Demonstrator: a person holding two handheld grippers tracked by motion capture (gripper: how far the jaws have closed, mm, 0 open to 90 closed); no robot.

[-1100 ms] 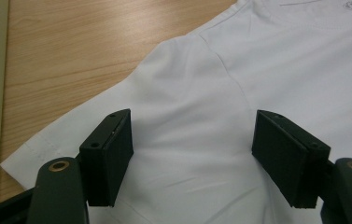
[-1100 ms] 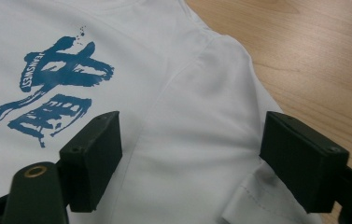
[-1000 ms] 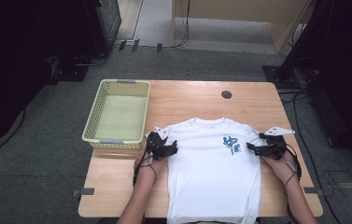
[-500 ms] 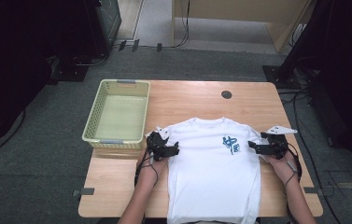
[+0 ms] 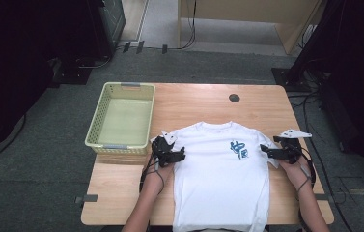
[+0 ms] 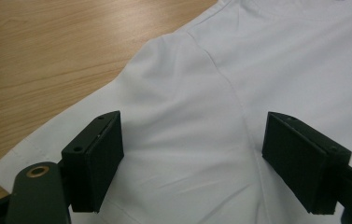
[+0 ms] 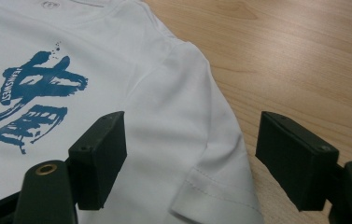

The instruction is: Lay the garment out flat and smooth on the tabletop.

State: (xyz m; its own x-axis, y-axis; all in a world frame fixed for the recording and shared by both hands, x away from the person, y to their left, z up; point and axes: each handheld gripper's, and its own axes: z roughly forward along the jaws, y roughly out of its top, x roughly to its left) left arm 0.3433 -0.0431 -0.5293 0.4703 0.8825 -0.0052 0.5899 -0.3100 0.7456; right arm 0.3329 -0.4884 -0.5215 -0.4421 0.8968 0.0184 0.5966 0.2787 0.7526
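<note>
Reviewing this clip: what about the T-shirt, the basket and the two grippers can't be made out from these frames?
- T-shirt hem: cut off by the high view's bottom edge.
- Blue print: its small lettering is too fine to read in the right gripper view.
- Basket floor: too small to tell whether anything lies inside, high view.
- Left gripper, right gripper: whether the pads touch the cloth.

The wooden table (image 5: 203, 104) stands on grey carpeted floor (image 5: 39, 183). Beyond the table's far edge: a light wooden cabinet (image 5: 247, 19), with black cables (image 5: 189, 29) trailing down beside it. Dark equipment flanks the table on both sides, dimly lit.
</note>
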